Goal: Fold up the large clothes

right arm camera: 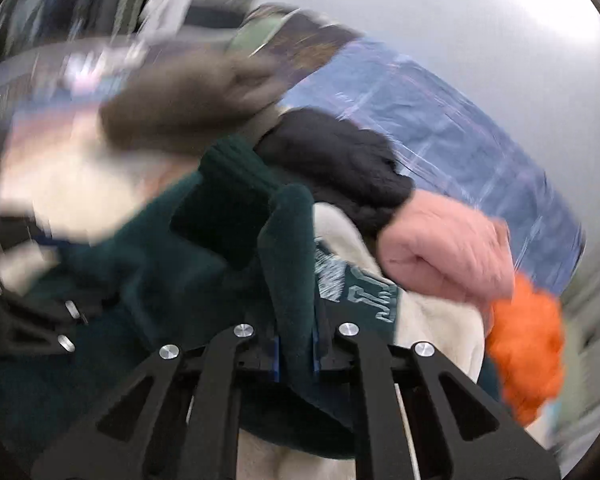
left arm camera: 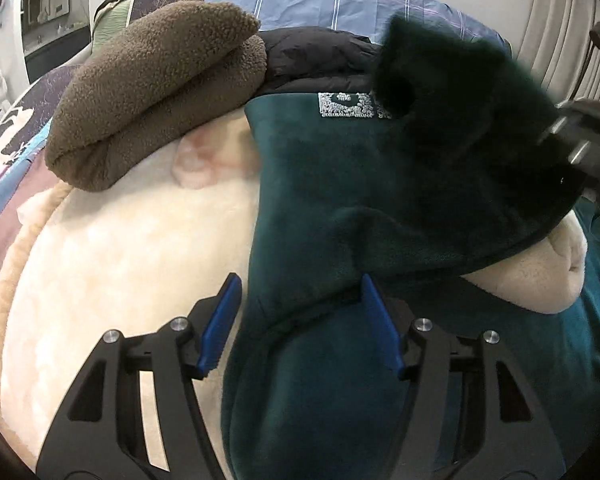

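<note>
The right gripper (right arm camera: 296, 354) pinches the dark green fleece sweater (left arm camera: 320, 208); the left gripper (left arm camera: 300, 320) is open. Pull gently toward nine o'clock.

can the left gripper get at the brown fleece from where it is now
Probably not right away. The left gripper stands open around a fold of the green garment, and the brown fleece lies folded farther back. Nothing blocks the cream blanket between, so it would have to pull off the garment first.
</note>
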`<state>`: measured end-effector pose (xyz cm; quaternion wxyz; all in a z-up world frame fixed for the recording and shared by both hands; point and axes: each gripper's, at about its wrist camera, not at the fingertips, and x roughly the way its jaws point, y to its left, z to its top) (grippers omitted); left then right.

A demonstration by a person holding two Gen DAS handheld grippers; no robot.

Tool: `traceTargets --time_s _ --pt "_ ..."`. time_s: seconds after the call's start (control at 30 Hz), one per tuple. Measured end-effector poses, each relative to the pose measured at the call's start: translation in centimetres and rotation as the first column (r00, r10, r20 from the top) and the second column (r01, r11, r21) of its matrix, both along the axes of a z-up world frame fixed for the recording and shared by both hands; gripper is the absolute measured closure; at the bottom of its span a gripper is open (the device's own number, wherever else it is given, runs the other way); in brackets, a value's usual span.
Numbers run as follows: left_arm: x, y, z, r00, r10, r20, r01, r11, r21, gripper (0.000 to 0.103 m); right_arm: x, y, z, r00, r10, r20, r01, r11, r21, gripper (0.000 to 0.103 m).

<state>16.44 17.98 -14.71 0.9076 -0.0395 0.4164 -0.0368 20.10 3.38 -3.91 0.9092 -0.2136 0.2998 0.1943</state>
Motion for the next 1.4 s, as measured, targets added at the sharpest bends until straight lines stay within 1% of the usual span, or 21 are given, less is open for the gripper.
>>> traceTargets --time_s 0.07,0.1,0.17,0.2,0.27,0.37,0.5,0.63,0.7,0.73,0.77,0.8,0.93,0.97,1.07,1.13,1.2,1.27,1.33,1.37,1.4 --pt "0.1 0.1 0.0 1.000 0.000 -0.005 -0.001 1.000 -0.016 0.039 -0.3 -4.0 2.0 0.996 -0.091 -0.001 0.090 0.983 0.161 0.093" --pt "0.1 0.2 -0.1 1.000 0.002 -0.006 -0.002 1.000 -0.025 0.038 -0.5 -8.2 3.0 0.984 -0.172 -0.039 0.176 0.935 0.307 0.092" --pt "0.0 0.5 -0.1 1.000 0.002 -0.006 -0.002 0.999 -0.039 0.038 -0.8 -15.1 3.1 0.948 -0.274 -0.163 0.318 0.803 0.504 0.090" --pt "-0.1 0.5 0.0 1.000 0.002 -0.005 -0.002 0.999 -0.042 0.037 -1.2 -19.5 1.8 0.911 -0.302 -0.280 0.412 0.688 0.597 0.072" --pt "-0.2 0.4 0.0 1.000 0.001 -0.006 -0.001 0.999 -0.035 0.037 -2.3 -25.0 -1.6 0.830 -0.306 -0.466 0.553 0.548 0.628 0.055" --pt "-0.2 0.3 0.1 1.000 0.002 -0.005 -0.003 1.000 -0.022 0.036 -4.0 -28.6 -5.3 0.780 -0.293 -0.552 0.618 0.493 0.612 0.053" --pt "-1.0 0.4 1.4 0.998 0.016 0.065 -0.015 1.000 -0.026 0.041 -4.4 -30.4 -6.1 0.795 -0.278 -0.539 0.601 0.481 0.638 0.041" --pt "-2.8 0.3 5.4 0.983 -0.018 0.184 0.038 0.994 -0.104 0.053 -2.1 -28.5 -3.5 0.848 -0.274 -0.454 0.521 0.585 0.621 0.038" --pt "-2.5 -1.0 7.4 0.976 -0.046 0.214 0.071 0.992 -0.107 0.053 0.1 -27.0 -3.9 0.812 -0.311 -0.494 0.558 0.663 0.500 0.038" --pt "-2.0 -2.1 8.1 0.973 -0.063 0.222 0.085 0.992 -0.090 0.053 0.6 -27.1 -4.4 0.796 -0.322 -0.512 0.578 0.652 0.490 0.042" --pt "-1.5 -3.0 8.4 0.972 -0.080 0.221 0.099 0.992 -0.078 0.053 1.1 -27.0 -5.4 0.789 -0.259 -0.558 0.582 0.604 0.544 0.076" --pt "-0.5 -4.6 8.6 0.971 -0.115 0.211 0.131 0.989 -0.062 0.053 1.4 -26.7 -5.6 0.784 -0.221 -0.580 0.583 0.583 0.566 0.091" --pt "1.5 -8.9 7.4 0.967 -0.198 0.159 0.201 0.980 -0.003 0.053 -1.6 -25.8 -0.8 0.911 -0.218 -0.352 0.407 0.620 0.671 0.094" --pt "1.7 -9.5 7.0 0.968 -0.204 0.148 0.205 0.979 0.011 0.053 -2.9 -25.6 0.6 0.931 -0.213 -0.298 0.364 0.633 0.684 0.103" --pt "2.4 -10.3 6.4 0.970 -0.208 0.125 0.208 0.978 0.012 0.053 -4.7 -26.7 1.7 0.923 -0.300 -0.243 0.385 0.676 0.628 0.103" --pt "2.9 -10.5 6.6 0.970 -0.205 0.130 0.206 0.979 0.007 0.053 -3.8 -27.9 -0.6 0.880 -0.379 -0.286 0.474 0.702 0.532 0.103" --pt "3.6 -11.2 7.3 0.967 -0.210 0.141 0.212 0.977 0.001 0.052 -3.3 -29.7 -3.5 0.841 -0.398 -0.366 0.538 0.683 0.494 0.103" --pt "4.4 -12.1 7.8 0.963 -0.229 0.144 0.232 0.973 -0.005 0.053 -2.3 -30.8 -5.8 0.830 -0.294 -0.474 0.541 0.633 0.554 0.100" --pt "5.2 -13.2 8.1 0.958 -0.251 0.138 0.255 0.967 -0.013 0.052 -2.0 -30.9 -6.0 0.838 -0.251 -0.485 0.529 0.592 0.608 0.085" --pt "5.9 -14.3 8.3 0.955 -0.266 0.129 0.270 0.963 -0.013 0.052 -2.0 -30.9 -5.4 0.848 -0.268 -0.458 0.521 0.585 0.622 0.065" --pt "6.3 -15.1 8.5 0.953 -0.275 0.123 0.279 0.960 -0.011 0.051 -1.9 -30.3 -4.5 0.857 -0.288 -0.427 0.510 0.592 0.624 0.058"
